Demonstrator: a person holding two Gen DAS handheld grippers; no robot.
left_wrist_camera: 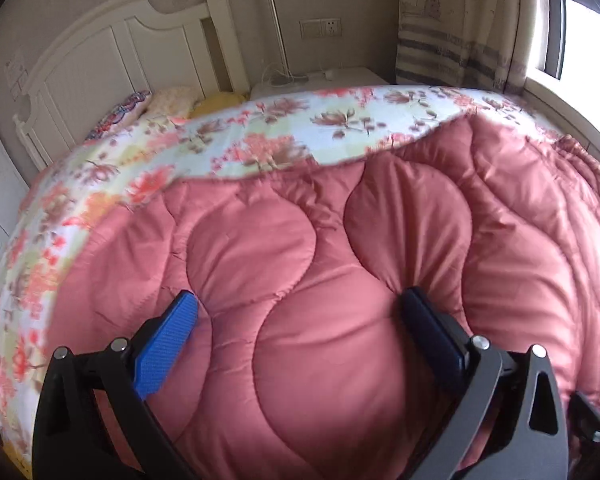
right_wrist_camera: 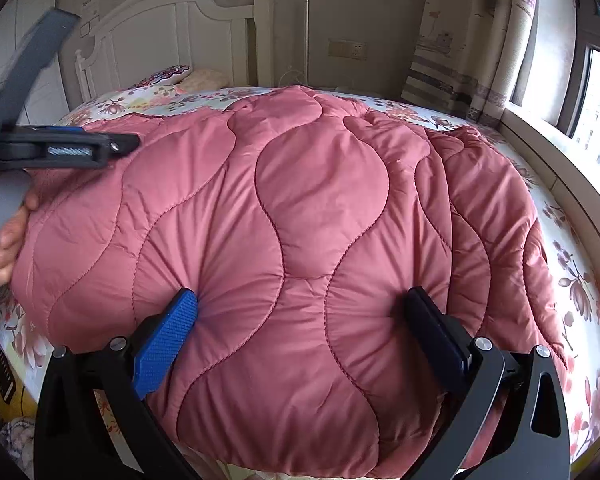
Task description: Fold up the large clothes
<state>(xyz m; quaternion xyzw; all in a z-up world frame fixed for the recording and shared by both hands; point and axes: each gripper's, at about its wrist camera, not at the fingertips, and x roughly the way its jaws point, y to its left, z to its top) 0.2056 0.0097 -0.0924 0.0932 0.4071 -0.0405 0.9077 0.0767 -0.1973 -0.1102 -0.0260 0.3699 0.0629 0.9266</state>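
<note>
Blue pads [left_wrist_camera: 162, 350] of the left gripper [left_wrist_camera: 300, 312] stand wide apart, pressed into a bulge of the pink quilt [left_wrist_camera: 340, 280] that swells between them; whether they pinch any fabric cannot be told. The right gripper [right_wrist_camera: 300, 312] sits likewise, spread around a near bulge of the same quilt [right_wrist_camera: 280, 220]. It lies heaped on the floral sheet [left_wrist_camera: 260, 128] of the bed, its near edge cut off below both views. At far left in the right view, the left gripper [right_wrist_camera: 60, 148] shows side-on, blurred, with a hand [right_wrist_camera: 8, 240] half hidden behind the quilt. Pillows [left_wrist_camera: 156, 102] by the headboard [left_wrist_camera: 120, 52] are partly hidden.
</note>
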